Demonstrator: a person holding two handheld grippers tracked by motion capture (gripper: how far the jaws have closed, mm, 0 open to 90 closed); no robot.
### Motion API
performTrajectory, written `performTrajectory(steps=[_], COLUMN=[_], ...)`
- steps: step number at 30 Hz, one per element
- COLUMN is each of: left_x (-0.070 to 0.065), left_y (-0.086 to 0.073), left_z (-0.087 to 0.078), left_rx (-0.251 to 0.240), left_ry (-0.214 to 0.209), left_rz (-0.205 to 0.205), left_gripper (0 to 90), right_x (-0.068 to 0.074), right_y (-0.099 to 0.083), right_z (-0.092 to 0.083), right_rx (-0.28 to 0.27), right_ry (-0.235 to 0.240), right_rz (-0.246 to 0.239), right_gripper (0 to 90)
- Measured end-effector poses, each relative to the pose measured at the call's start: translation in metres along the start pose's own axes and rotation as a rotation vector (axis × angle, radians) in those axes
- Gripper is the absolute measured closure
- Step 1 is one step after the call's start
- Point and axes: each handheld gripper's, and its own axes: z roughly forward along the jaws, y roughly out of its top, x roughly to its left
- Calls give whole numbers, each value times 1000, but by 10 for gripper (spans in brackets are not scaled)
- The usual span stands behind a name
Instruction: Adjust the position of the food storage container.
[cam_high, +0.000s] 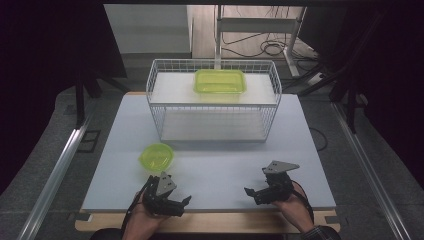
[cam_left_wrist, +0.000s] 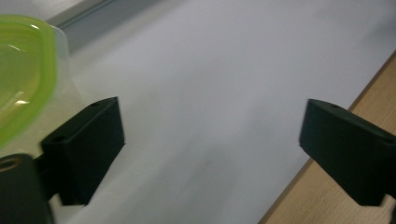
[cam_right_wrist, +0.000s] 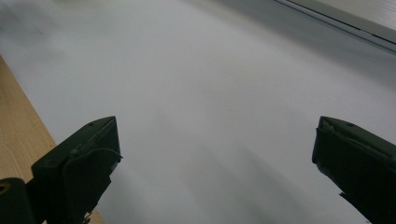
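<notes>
The round green bowl (cam_high: 156, 157) stands upright at lower left of the high view on the table (cam_high: 220, 165), just above the left tool (cam_high: 181, 204); being round, it has no long axis. Both the left tool and the right tool (cam_high: 251, 193) have wide-apart jaws and hold nothing. The green rectangular container (cam_high: 220, 81) lies crosswise on the wire rack (cam_high: 214, 102).

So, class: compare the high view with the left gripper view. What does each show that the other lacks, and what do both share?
High view alone: the wire basket with a rectangular green container on its shelf, and the right tool, open. Left gripper view alone: a close look between the left tool's wide-apart jaws, nothing held. Shared: the round green container, the white tabletop and its wooden edge.
</notes>
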Motion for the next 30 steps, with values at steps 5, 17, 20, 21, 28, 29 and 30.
performTrajectory(steps=[5, 17, 20, 21, 28, 29, 30], left_x=[15, 63, 78, 82, 115, 120, 126], left_y=[8, 30, 32, 32, 27, 26, 23], left_z=[-6, -10, -9, -9, -11, -12, -13], left_rx=[-48, -90, -97, -98, -105, -106, -109], left_ry=[-30, -7, 7, 7, 64, 81, 98], left_rz=[-42, -34, -60, -66, -134, -145, -153], left_gripper=[340, 870, 898, 898, 899, 899, 899], right_x=[2, 3, 3, 3, 2, 2, 2], right_y=[1, 0, 0, -1, -1, -1, -2], right_z=[1, 4, 5, 5, 4, 5, 5], right_rx=[1, 14, 14, 15, 16, 17, 19], right_ry=[7, 18, 20, 19, 17, 17, 18], right_rz=[-11, -16, -14, -15, -9, -10, -9], right_gripper=[18, 22, 24, 24, 26, 26, 27])
